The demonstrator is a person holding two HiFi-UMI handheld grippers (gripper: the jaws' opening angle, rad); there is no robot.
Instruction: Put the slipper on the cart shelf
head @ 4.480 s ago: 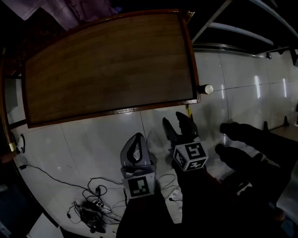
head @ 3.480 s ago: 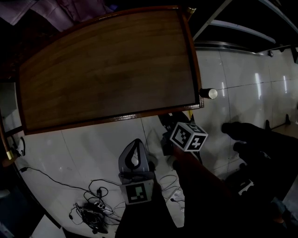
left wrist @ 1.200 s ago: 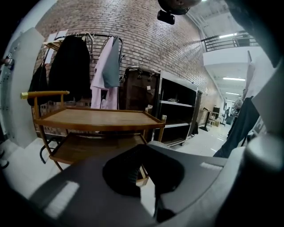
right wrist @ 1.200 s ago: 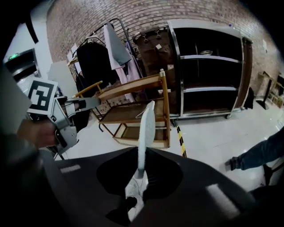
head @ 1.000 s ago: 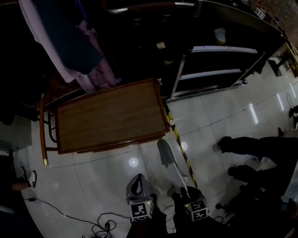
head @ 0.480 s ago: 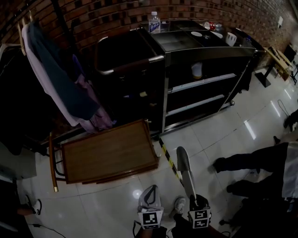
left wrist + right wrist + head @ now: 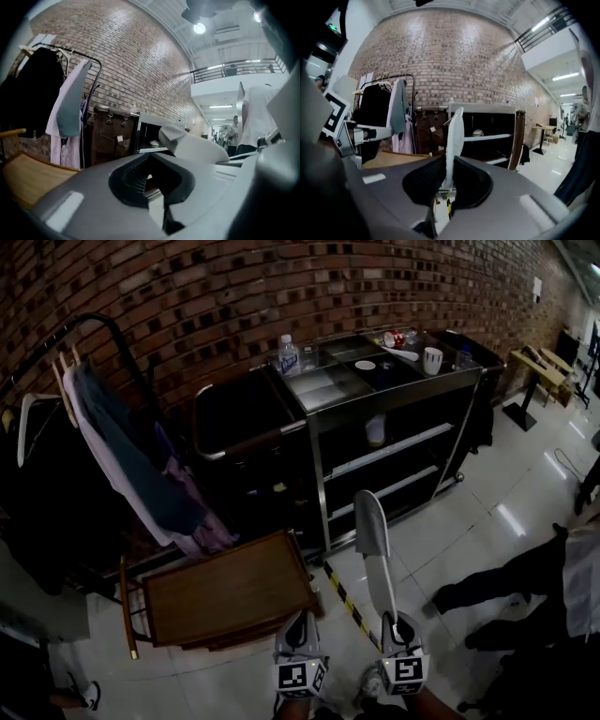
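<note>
Only overhead, slipper full-length

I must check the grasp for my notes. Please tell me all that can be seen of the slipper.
The slipper is pale grey-white, thin and flat. It looks like soft disposable fabric, with an upper band at the toe. Its heel end is clamped in the right hand-held gripper, where it stands edge-on between the jaws. The toe points forward and up toward the black cart. It is held in the air above the tiled floor, and nothing else touches it.
</note>
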